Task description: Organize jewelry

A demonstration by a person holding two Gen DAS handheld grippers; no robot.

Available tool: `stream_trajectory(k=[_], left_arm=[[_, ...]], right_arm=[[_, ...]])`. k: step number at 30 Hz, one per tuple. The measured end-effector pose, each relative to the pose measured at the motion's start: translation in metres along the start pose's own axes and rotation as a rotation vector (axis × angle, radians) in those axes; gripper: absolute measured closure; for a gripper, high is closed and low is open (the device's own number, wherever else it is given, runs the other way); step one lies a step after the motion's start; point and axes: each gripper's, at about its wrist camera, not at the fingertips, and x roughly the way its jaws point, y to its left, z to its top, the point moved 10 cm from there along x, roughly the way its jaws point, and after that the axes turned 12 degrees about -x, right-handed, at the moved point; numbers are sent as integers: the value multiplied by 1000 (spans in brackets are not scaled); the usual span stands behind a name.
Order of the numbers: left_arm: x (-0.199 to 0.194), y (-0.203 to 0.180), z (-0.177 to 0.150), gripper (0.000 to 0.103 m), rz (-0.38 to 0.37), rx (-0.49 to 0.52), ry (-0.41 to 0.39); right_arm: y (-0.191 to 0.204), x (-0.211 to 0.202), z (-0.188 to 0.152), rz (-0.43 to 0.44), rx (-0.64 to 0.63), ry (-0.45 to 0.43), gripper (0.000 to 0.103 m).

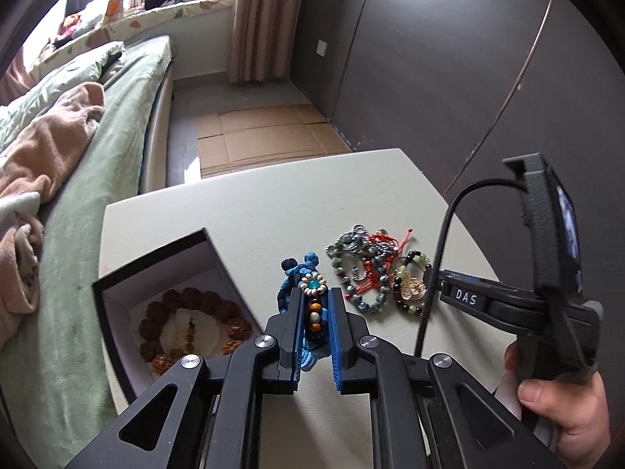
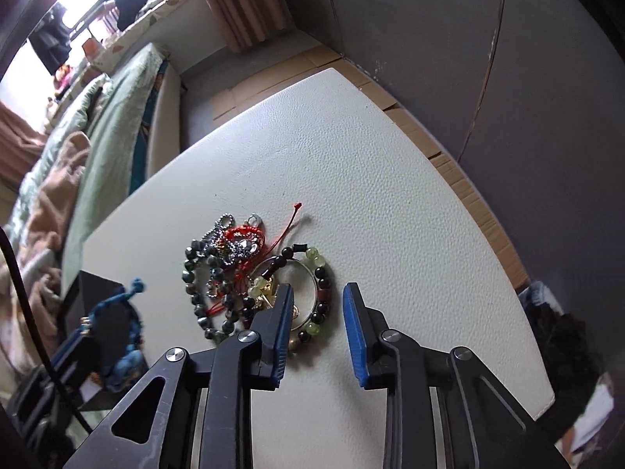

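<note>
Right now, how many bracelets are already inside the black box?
1: a brown bead bracelet lies around a pale cushion in the open black box. The near wall may hide more.

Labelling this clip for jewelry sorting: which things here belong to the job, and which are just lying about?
Job:
blue braided bracelet
left gripper
open box
brown bead bracelet
bracelet pile
right gripper

Lying about:
bed
cardboard
curtain

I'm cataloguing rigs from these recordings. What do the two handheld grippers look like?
Both grippers, left gripper and right gripper, have black angular linkages with silver pivot bolts and blue ribbed pads on the fingers. The right one carries white "DAS" lettering, a black braided cable, a small screen, held in a bare hand.
</note>
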Motion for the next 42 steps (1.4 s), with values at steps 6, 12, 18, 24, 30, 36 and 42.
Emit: stream_trajectory(k=[6, 12, 18, 24, 30, 36, 42], left_arm=[[-16, 24, 3, 91, 4, -32, -21], [-30, 36, 5, 91, 2, -62, -39], [-51, 39, 11, 91, -14, -75, -84], [-62, 44, 16, 91, -25, -93, -102], [-45, 24, 6, 90, -59, -73, 6], [-25, -3, -1, 41, -68, -21, 59], [3, -13, -5, 41, 6, 40, 96]], right_arm=[[5, 10, -5, -65, -26, 53, 91], [13, -7, -7, 9, -7, 20, 93], [9, -47, -8, 201, 86, -59, 93], [20, -82, -10, 306, 100, -130, 93], [44, -99, -1, 342, 120, -199, 93], [46, -110, 4, 339, 131, -234, 93], [28, -114, 0, 374, 172, -242, 93]])
